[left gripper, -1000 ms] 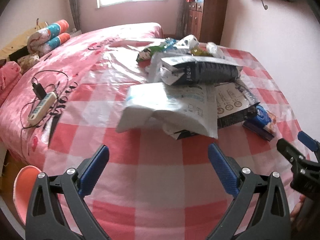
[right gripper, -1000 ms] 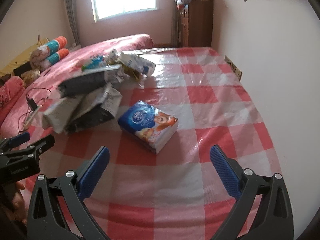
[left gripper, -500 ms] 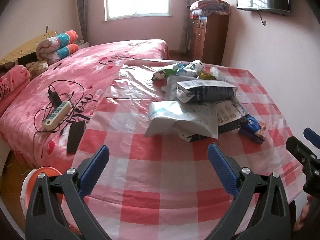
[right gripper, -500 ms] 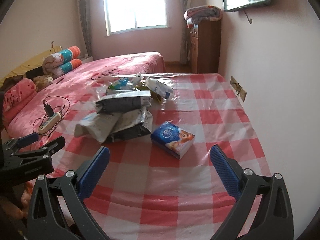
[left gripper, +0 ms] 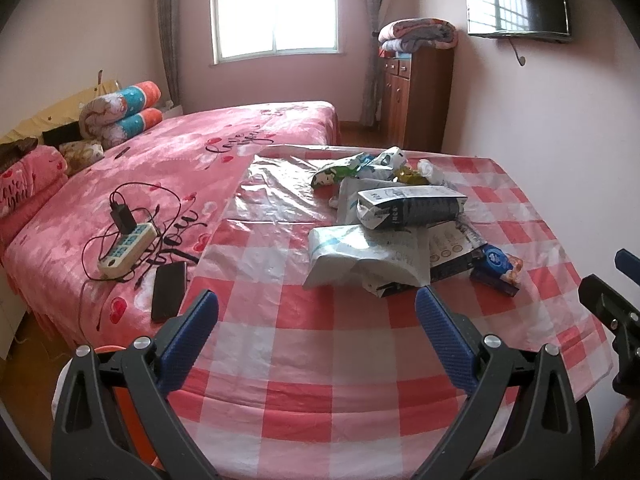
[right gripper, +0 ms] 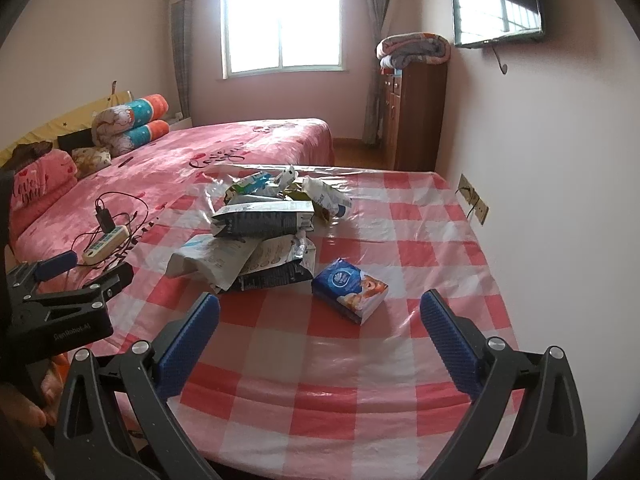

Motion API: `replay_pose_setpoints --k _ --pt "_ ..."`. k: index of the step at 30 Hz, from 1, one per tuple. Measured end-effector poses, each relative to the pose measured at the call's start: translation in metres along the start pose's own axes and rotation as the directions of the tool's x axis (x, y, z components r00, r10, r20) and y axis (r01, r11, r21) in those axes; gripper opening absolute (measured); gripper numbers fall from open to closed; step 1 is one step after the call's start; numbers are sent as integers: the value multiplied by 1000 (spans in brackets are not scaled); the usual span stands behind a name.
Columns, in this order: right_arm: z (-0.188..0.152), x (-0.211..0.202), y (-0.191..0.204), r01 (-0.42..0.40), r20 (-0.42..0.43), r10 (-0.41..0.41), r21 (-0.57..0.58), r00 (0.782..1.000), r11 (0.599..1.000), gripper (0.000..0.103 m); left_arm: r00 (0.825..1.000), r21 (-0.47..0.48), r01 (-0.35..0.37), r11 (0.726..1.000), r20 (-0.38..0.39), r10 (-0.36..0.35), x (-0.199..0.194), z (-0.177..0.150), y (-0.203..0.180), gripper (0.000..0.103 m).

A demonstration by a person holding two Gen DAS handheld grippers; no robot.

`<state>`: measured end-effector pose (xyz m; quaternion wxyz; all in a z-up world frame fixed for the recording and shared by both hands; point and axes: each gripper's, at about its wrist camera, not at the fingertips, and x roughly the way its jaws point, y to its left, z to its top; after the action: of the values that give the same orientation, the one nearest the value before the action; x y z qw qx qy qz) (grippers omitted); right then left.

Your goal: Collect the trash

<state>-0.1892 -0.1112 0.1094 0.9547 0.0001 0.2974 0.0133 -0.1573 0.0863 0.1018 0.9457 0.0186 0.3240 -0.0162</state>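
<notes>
Both grippers, left point(left gripper: 316, 316) and right point(right gripper: 320, 316), gape wide and empty; those wrappers point(left gripper: 384, 236) look light, crinkly — pinch an edge.

We see a red-and-white checked tablecloth point(right gripper: 400, 256), a blue tissue pack point(right gripper: 349, 289), a pink bedspread point(left gripper: 168, 160) and blue-padded black grippers.

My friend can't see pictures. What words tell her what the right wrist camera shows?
An open right gripper hovers over a red-and-white checked tablecloth with a pile of empty wrappers and a blue tissue pack beside it. The left gripper pokes in at the left edge, before a pink bed.
</notes>
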Motion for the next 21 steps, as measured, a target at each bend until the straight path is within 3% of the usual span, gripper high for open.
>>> replay_pose_setpoints --k 21 --pt "5 -26 2 15 76 -13 -33 997 999 99 1000 20 7 1000 21 -7 -11 -1 -2 99"
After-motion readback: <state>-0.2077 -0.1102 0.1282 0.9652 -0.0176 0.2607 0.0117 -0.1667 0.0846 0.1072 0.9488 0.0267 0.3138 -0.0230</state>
